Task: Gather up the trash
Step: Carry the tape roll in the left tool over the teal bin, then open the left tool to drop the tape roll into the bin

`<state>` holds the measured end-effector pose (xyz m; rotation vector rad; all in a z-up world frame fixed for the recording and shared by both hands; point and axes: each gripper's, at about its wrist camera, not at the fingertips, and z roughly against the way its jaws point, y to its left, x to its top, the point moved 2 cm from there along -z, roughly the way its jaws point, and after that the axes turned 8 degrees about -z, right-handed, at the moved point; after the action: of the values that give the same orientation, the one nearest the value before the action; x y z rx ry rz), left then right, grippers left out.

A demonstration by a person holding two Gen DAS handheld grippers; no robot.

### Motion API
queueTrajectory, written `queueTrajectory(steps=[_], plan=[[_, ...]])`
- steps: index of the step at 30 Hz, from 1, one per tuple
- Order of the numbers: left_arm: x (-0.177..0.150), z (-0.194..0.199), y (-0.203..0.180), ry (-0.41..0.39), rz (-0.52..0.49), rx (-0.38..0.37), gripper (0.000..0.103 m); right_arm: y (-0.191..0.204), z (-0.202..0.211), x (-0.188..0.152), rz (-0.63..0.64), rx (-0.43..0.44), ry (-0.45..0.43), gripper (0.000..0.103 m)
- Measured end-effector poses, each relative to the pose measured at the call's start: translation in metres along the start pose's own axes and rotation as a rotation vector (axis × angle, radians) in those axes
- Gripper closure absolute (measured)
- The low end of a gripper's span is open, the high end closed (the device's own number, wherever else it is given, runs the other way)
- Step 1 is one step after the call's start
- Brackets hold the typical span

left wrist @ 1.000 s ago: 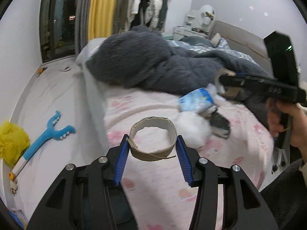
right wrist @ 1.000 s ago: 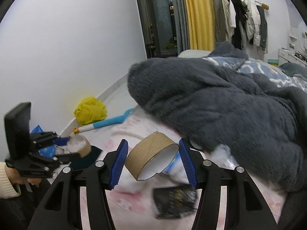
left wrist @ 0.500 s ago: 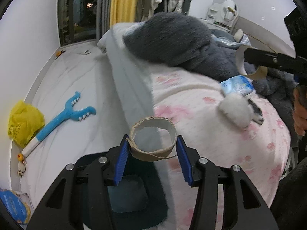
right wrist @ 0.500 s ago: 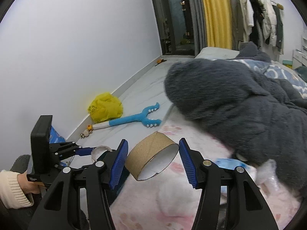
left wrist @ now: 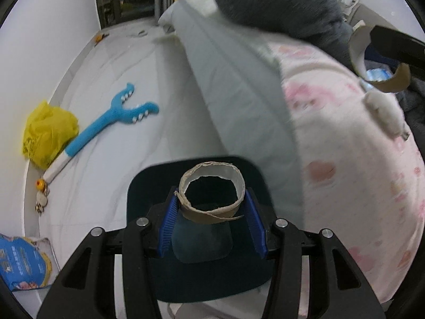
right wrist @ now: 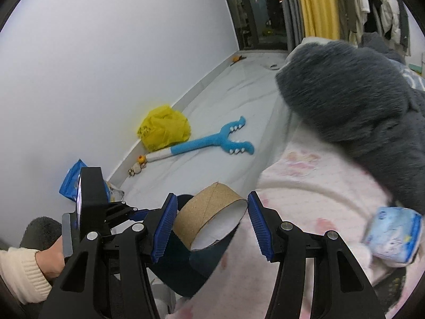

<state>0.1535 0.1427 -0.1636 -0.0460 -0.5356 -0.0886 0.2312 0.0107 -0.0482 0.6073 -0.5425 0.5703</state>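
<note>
My left gripper (left wrist: 211, 207) is shut on a torn cardboard ring (left wrist: 209, 202) and holds it right above a dark blue bin (left wrist: 239, 273) on the floor beside the bed. My right gripper (right wrist: 211, 226) is shut on a cardboard tube (right wrist: 204, 222) above the bed edge, close to the same bin (right wrist: 186, 273). The right gripper with its tube (left wrist: 385, 79) shows at the right of the left wrist view. A blue-white tissue pack (right wrist: 393, 235) and a white wad (left wrist: 385, 111) lie on the pink sheet.
A grey fluffy blanket (right wrist: 358, 90) covers the bed's far part. On the floor lie a yellow bag (left wrist: 47, 133), a blue forked plush toy (left wrist: 111, 122) and a blue packet (left wrist: 18, 263) by the wall. The mattress side (left wrist: 239, 85) rises right of the bin.
Both grippers have swung left off the bed toward the floor. The left one now holds its ring over the bin; the right one follows with its tube.
</note>
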Motion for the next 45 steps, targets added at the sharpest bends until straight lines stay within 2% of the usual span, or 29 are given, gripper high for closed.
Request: queueTrajectory(steps=[8,16,22,24,28,37,45], plan=[[-0.027,-0.019,0.027,0.098,0.056,0.003,0.051,0.025,-0.036,-0.005,0.000,0.019,0.076,0.047],[-0.050,-0.038,0.044,0.211,0.115,-0.049,0.051,0.037,-0.063,-0.011,0.007,0.026,0.135,0.047],[-0.060,-0.043,0.047,0.250,0.120,-0.072,0.050,0.043,-0.085,-0.015,0.003,0.023,0.185,0.047],[-0.060,-0.040,0.048,0.239,0.124,-0.084,0.040,0.044,-0.093,-0.017,-0.002,0.021,0.203,0.047],[-0.056,-0.027,0.051,0.187,0.133,-0.091,0.034,0.044,-0.106,-0.021,-0.015,0.007,0.235,0.047],[-0.044,0.012,0.073,0.040,0.170,-0.051,0.034,0.038,-0.129,-0.030,-0.045,-0.020,0.285,0.047],[-0.039,0.043,0.084,-0.059,0.177,-0.019,0.044,0.046,-0.167,-0.049,-0.029,-0.051,0.359,0.047]])
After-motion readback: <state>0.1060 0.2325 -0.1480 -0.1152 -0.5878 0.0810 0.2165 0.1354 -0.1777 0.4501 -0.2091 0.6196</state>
